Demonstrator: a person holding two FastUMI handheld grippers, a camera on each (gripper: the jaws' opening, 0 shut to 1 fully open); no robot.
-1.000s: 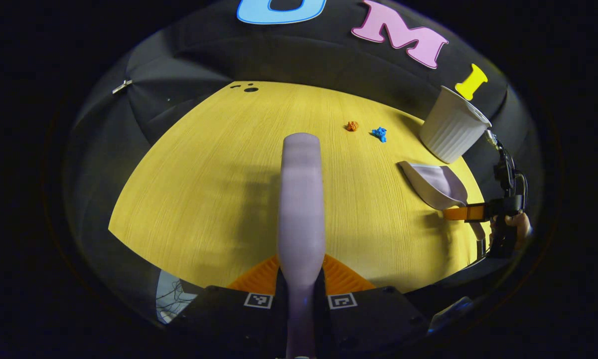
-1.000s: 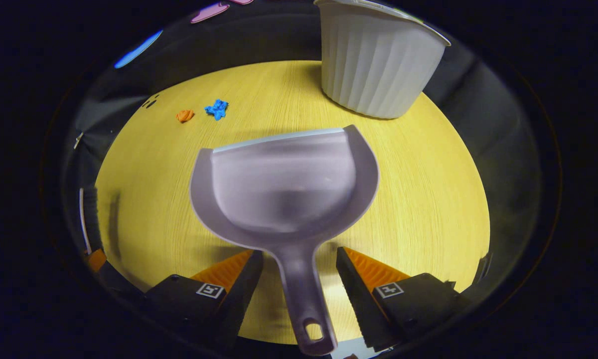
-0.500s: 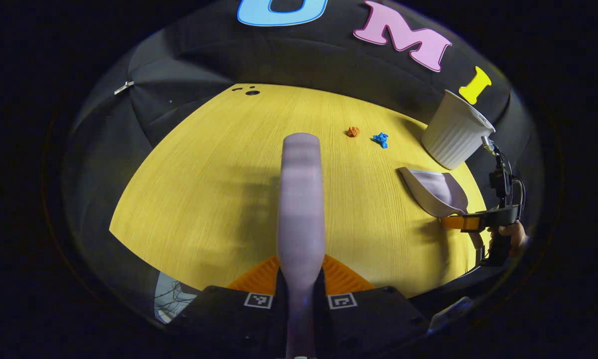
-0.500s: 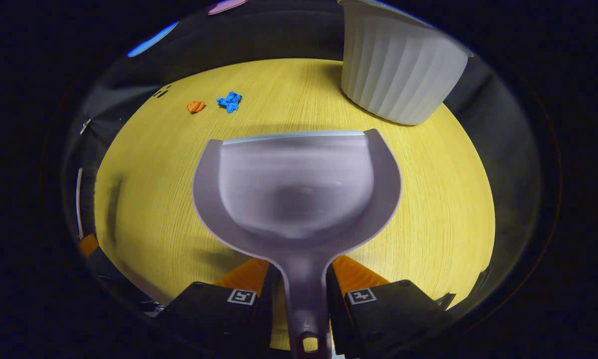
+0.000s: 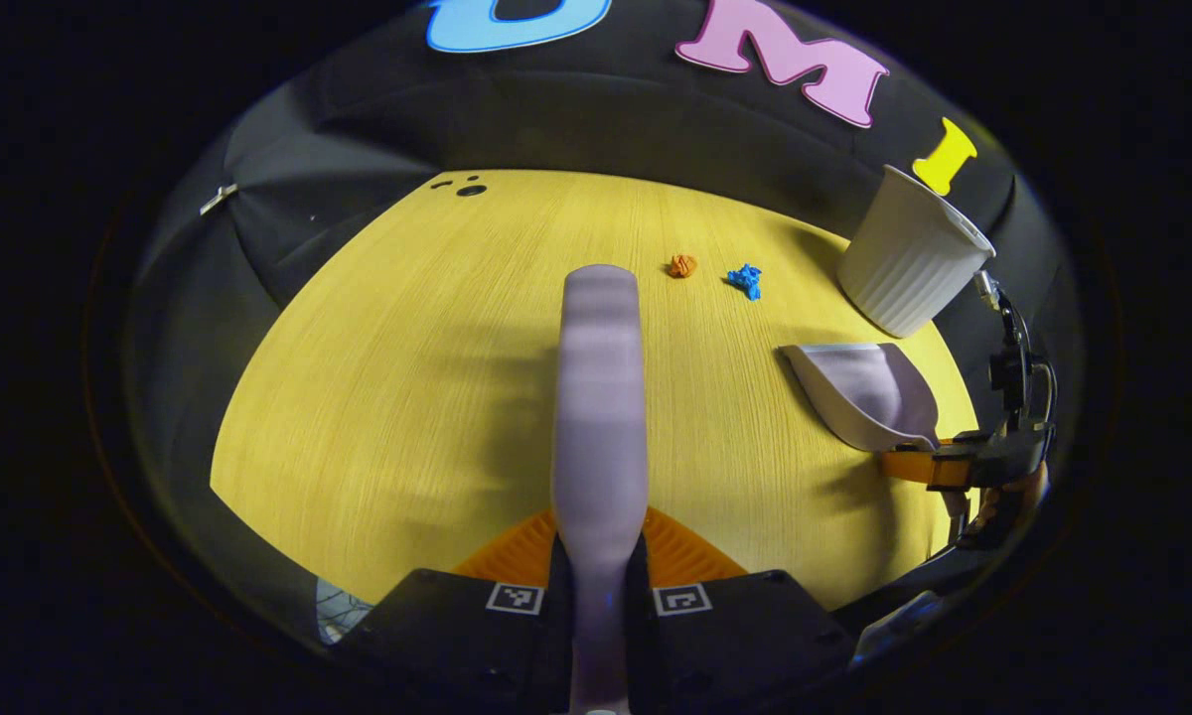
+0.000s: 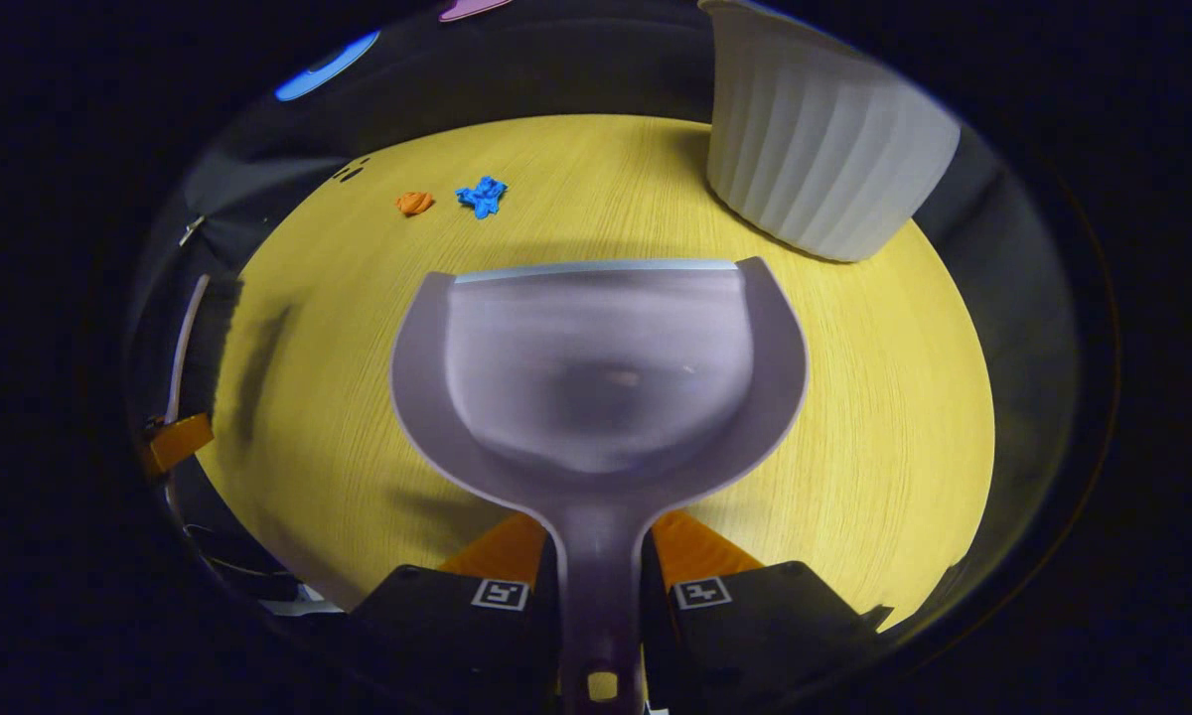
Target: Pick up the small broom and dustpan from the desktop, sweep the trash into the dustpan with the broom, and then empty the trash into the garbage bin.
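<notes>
Two tools in our tight grips — broom (image 5: pixel 601 397) left, dustpan (image 6: pixel 596 367) right — scraps (image 6: pixel 482 196) wait beyond the dustpan.

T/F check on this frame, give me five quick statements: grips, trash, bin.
1. The right gripper is shut on the dustpan handle. True.
2. The left gripper is open and holds nothing. False: it is shut on the broom handle.
3. The orange scrap and blue scrap lie on the desktop. True.
4. The blue scrap is already in the dustpan. False: the dustpan is empty.
5. The garbage bin lies tipped on its side. False: it stands upright.
</notes>
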